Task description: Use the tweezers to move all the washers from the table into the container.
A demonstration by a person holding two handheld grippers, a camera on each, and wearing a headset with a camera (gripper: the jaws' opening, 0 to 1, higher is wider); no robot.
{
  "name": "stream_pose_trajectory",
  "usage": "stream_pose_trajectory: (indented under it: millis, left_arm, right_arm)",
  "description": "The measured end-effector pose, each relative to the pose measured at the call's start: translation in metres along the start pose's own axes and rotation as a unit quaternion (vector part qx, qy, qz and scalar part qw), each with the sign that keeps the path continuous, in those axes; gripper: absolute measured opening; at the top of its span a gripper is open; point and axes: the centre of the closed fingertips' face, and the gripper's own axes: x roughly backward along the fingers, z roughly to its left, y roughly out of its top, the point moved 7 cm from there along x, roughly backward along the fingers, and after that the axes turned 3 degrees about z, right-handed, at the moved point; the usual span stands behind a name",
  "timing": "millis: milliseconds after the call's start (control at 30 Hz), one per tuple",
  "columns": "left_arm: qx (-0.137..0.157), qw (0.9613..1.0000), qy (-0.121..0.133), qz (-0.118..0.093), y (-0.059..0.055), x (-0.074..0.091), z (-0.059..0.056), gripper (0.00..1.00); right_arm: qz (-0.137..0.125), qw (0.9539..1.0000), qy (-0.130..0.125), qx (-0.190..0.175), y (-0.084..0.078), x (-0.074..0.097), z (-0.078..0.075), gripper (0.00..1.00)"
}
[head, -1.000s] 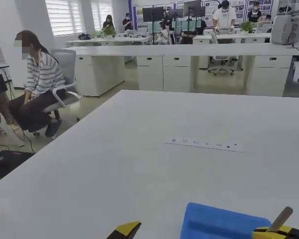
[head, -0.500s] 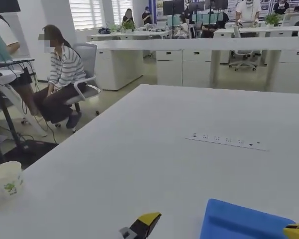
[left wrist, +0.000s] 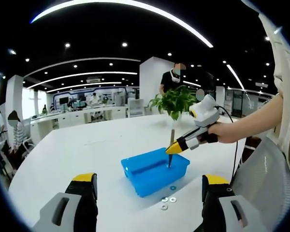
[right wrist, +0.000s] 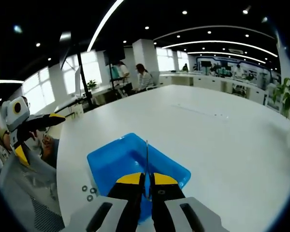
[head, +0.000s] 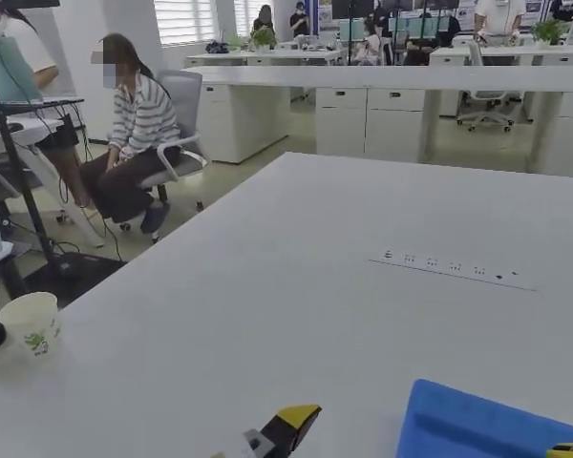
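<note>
The right gripper (right wrist: 147, 181) is pinched on the tweezers (right wrist: 146, 162), which are pointed down over the blue container (right wrist: 111, 164). The left gripper (left wrist: 150, 180) is spread wide (nothing held). A few washers (right wrist: 88, 192) are left on the table (right wrist: 208, 135), just beside the container.

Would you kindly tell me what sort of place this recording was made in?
Most likely an open-plan office: long rows of white desks with drawer units, a person seated on a grey swivel chair, and recessed ceiling spotlights overhead.
</note>
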Motion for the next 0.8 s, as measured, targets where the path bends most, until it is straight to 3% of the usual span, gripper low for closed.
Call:
stream_pose_trajectory:
  millis: [233, 567, 800]
  left_arm:
    - [-0.003, 0.9999, -0.002, 0.014, -0.0034, -0.0009, -0.0006, 0.89]
    - [0.001, 0.9999, -0.004, 0.014, -0.0037, -0.0004, -0.0014, 0.87]
    - [0.004, 0.9999, 0.0, 0.01, -0.003, 0.0004, -0.0005, 0.87]
  right_arm:
    - [0.008, 1.0, -0.001, 0.005, -0.004, -0.0021, -0.0006, 0.03]
    - [0.011, 0.9999, -0.006, 0.008, -0.0076, -0.002, -0.0013, 0.03]
    - [-0.007, 1.0, -0.005, 0.004, -0.0021, 0.0051, 0.0049, 0.03]
